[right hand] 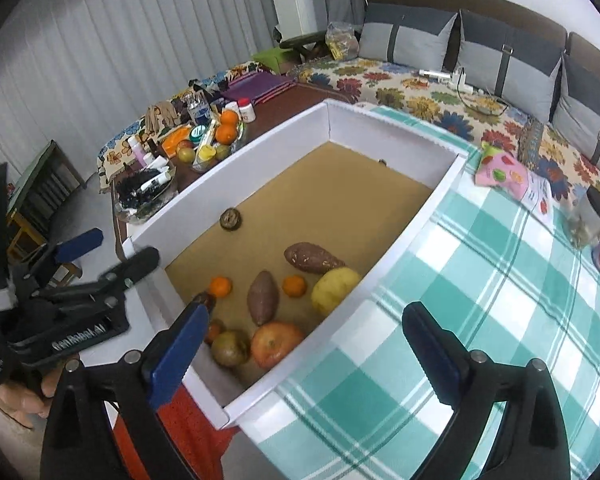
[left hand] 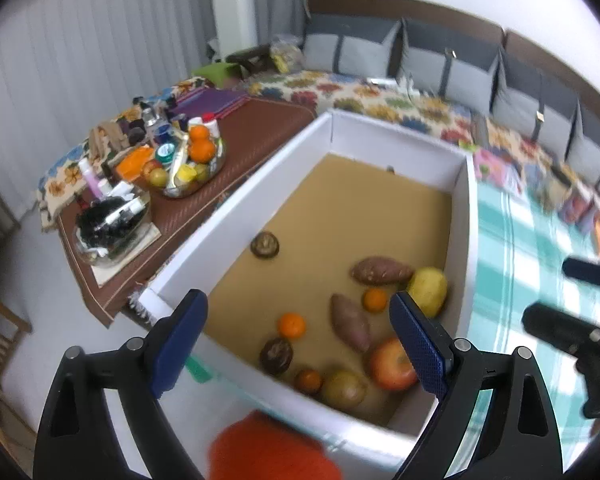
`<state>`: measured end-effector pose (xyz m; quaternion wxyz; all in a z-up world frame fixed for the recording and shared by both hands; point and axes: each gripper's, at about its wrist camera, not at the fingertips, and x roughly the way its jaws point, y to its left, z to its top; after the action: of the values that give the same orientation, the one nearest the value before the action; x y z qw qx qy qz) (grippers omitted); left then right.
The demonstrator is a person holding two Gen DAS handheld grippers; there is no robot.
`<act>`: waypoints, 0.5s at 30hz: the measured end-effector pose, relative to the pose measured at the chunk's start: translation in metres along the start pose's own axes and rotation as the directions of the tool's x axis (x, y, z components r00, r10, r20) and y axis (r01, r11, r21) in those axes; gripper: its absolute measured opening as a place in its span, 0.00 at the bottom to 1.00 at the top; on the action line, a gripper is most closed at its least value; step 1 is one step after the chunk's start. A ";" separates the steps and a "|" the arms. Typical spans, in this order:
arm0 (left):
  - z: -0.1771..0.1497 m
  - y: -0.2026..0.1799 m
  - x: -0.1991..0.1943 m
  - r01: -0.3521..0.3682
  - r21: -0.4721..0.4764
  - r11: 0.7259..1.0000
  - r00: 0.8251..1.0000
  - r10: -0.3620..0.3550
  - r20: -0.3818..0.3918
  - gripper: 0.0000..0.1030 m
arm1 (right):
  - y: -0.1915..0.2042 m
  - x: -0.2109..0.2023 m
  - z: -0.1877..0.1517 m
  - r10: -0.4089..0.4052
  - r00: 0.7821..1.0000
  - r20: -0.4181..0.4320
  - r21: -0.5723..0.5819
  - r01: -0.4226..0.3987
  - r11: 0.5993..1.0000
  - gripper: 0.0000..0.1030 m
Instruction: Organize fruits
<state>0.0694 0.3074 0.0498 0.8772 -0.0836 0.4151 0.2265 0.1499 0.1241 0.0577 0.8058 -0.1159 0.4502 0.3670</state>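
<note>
Fruits (right hand: 277,343) are lying loose in the white box (right hand: 384,292) while we are holding left gripper (left hand: 300,336) and right gripper (right hand: 306,344) wide, empty; round pieces risk rolling from any off-centre pinch.

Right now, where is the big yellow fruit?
In both views the yellow fruit lies inside the white box, against its right wall, beside a sweet potato.
</note>
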 end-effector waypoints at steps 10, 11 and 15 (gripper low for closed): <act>-0.012 0.014 0.000 -0.004 -0.069 0.998 0.997 -0.001 -0.079 0.91 | 0.032 0.004 0.004 -0.030 0.997 -0.064 -0.053 0.027 0.998 0.94; -0.010 0.015 -0.003 -0.008 -0.070 0.997 0.997 0.002 -0.077 0.91 | 0.034 0.005 0.005 -0.038 0.997 -0.068 -0.056 0.034 0.998 0.94; -0.008 0.020 -0.009 -0.025 -0.078 0.997 0.997 0.019 -0.074 0.91 | 0.038 0.009 0.009 -0.058 0.995 -0.086 -0.051 0.053 0.997 0.95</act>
<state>0.0500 0.3195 0.0524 0.8548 -0.1221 0.4385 0.2492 0.1320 0.1601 0.0608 0.7922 -0.1639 0.4723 0.3500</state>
